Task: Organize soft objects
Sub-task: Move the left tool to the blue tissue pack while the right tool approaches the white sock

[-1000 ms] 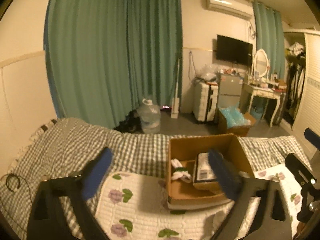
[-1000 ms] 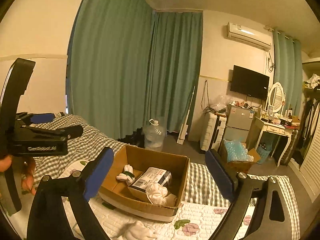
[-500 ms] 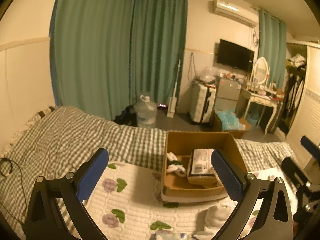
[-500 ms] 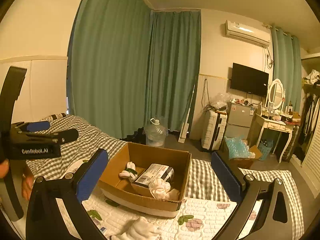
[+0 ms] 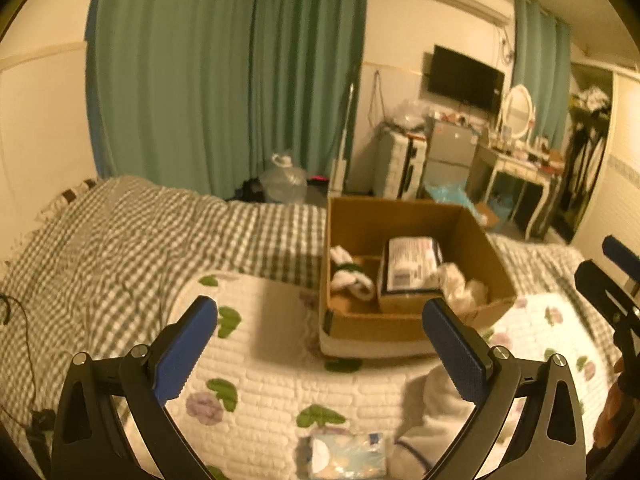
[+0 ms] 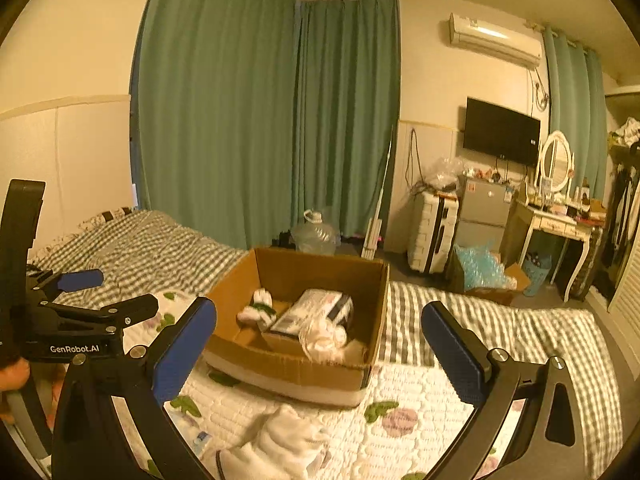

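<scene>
An open cardboard box (image 5: pixel 412 320) (image 6: pixel 296 372) stands on the bed's floral quilt. Inside lie a white and green sock bundle (image 5: pixel 350 274) (image 6: pixel 256 308), a printed package (image 5: pixel 410 266) (image 6: pixel 312 312) and a crumpled white cloth (image 5: pixel 460 284) (image 6: pixel 324 338). A white sock (image 5: pixel 430 432) (image 6: pixel 280 446) and a pale tissue pack (image 5: pixel 346 456) lie on the quilt before the box. My left gripper (image 5: pixel 320 354) is open and empty above the quilt. My right gripper (image 6: pixel 318 356) is open and empty, in front of the box.
A grey checked blanket (image 5: pixel 132 240) covers the far side of the bed. Beyond it are green curtains (image 6: pixel 264 120), a water jug (image 6: pixel 314 236), a suitcase (image 6: pixel 432 236), a small fridge (image 6: pixel 482 212) and a dressing table (image 6: pixel 560 224).
Both grippers have pulled back and tilted down. The sock and the tissue pack on the quilt have come into view. Both stay open.
</scene>
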The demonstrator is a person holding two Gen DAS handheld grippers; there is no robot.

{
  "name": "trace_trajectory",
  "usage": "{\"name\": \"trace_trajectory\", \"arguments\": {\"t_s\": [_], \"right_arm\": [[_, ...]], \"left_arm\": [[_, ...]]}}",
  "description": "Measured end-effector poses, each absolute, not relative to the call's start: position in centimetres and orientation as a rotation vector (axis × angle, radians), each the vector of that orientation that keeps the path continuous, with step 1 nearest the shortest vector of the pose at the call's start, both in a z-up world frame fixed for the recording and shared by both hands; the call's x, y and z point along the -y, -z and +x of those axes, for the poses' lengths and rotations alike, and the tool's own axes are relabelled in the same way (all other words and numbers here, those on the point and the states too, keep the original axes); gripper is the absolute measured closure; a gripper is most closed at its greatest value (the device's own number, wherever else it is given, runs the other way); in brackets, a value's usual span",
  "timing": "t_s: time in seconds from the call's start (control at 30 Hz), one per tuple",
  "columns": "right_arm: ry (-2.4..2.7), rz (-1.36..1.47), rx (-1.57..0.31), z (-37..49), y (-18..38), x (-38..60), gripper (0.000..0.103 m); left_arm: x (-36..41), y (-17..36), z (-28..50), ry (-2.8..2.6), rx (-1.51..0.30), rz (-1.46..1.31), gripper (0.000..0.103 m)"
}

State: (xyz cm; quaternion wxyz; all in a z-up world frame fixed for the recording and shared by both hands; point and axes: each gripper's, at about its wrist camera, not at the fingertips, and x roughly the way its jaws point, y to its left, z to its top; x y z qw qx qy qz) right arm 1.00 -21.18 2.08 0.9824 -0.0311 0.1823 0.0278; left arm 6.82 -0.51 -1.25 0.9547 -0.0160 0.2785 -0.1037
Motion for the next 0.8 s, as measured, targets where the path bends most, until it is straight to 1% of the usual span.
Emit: {"name": "trace_trajectory", "arguments": {"t_s": [0.23, 0.4, 0.8], "right_arm": [[-0.073, -0.045, -0.444, 2.3, 1.4, 21.6, 0.000], [-0.081, -0.064, -0.495, 3.2, 4.2, 21.3, 0.000], [-0.098, -0.050, -0.642, 5.3, 9.8, 21.2, 0.000]], "left_arm": [[1.4, 4.3, 7.6, 0.233, -0.664, -0.012, 0.000], [2.2, 7.3, 7.7, 0.237, -0.750, 0.048, 0.000], [4.0, 13.6, 7.1, 0.259, -0.886, 0.183, 0.000]]}}
